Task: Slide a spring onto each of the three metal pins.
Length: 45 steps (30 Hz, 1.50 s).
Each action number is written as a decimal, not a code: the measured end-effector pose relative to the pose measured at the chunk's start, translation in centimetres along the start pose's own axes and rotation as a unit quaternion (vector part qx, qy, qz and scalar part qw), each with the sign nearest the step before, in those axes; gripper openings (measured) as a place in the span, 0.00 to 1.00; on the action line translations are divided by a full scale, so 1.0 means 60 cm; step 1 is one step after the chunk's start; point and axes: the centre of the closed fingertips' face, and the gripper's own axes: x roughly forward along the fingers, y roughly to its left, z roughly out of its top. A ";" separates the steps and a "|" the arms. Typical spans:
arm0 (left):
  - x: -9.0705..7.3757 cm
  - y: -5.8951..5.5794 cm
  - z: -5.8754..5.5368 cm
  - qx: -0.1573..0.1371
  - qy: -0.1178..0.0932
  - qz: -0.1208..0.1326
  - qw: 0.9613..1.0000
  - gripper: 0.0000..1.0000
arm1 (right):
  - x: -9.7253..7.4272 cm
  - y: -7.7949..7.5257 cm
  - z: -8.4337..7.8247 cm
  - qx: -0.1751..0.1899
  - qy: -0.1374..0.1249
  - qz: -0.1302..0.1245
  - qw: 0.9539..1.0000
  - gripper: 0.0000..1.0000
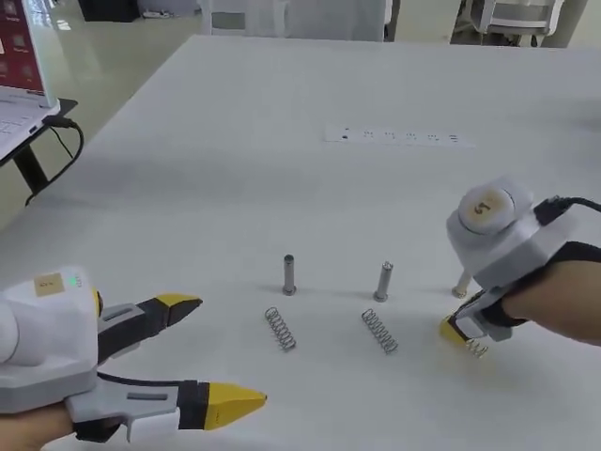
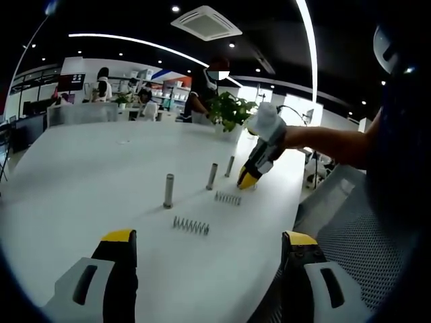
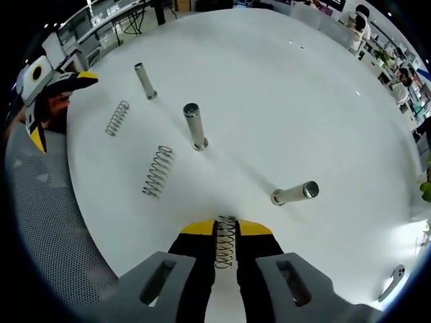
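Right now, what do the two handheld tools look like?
Both are white-bodied with grey-and-black jaws ending in yellow tips. The left tool carries a small yellow sticker; the right tool has a round white cap with an orange mark and a black cable behind.

Mostly hidden behind the right claw (image 1: 455, 331) in the head view: third pin (image 1: 462, 285) and gripped spring (image 1: 476, 349). Cut off at left edge: laptop (image 1: 17, 85).

Silver spring (image 3: 226, 242), white table (image 1: 282, 141)
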 end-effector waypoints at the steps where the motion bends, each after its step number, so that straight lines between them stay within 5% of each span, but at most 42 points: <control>1: -0.001 0.000 0.000 0.000 0.000 0.000 1.000 0.85 | 0.000 0.000 0.000 0.000 -0.001 0.000 1.000 0.08; 11: -0.003 0.001 0.003 0.001 0.000 0.001 1.000 0.85 | -0.022 -0.007 0.011 0.003 -0.037 -0.006 0.999 0.08; 25: 0.001 -0.004 0.009 0.007 0.002 -0.005 1.000 0.85 | -0.073 -0.016 0.044 0.011 -0.128 -0.009 0.992 0.08; 34: 0.003 -0.006 0.009 0.006 0.002 -0.007 1.000 0.84 | -0.069 -0.014 0.051 0.021 -0.162 0.006 0.987 0.08; 39: 0.004 -0.010 0.016 0.010 -0.001 -0.008 1.000 0.84 | -0.100 0.011 0.090 0.034 -0.210 0.033 0.977 0.08; 41: 0.005 -0.014 0.024 0.010 -0.007 -0.012 1.000 0.84 | -0.121 0.026 0.113 0.049 -0.235 0.054 0.969 0.08; 45: 0.005 -0.025 0.058 0.008 -0.037 -0.021 0.999 0.83 | -0.160 0.057 0.149 0.042 -0.273 0.077 0.958 0.08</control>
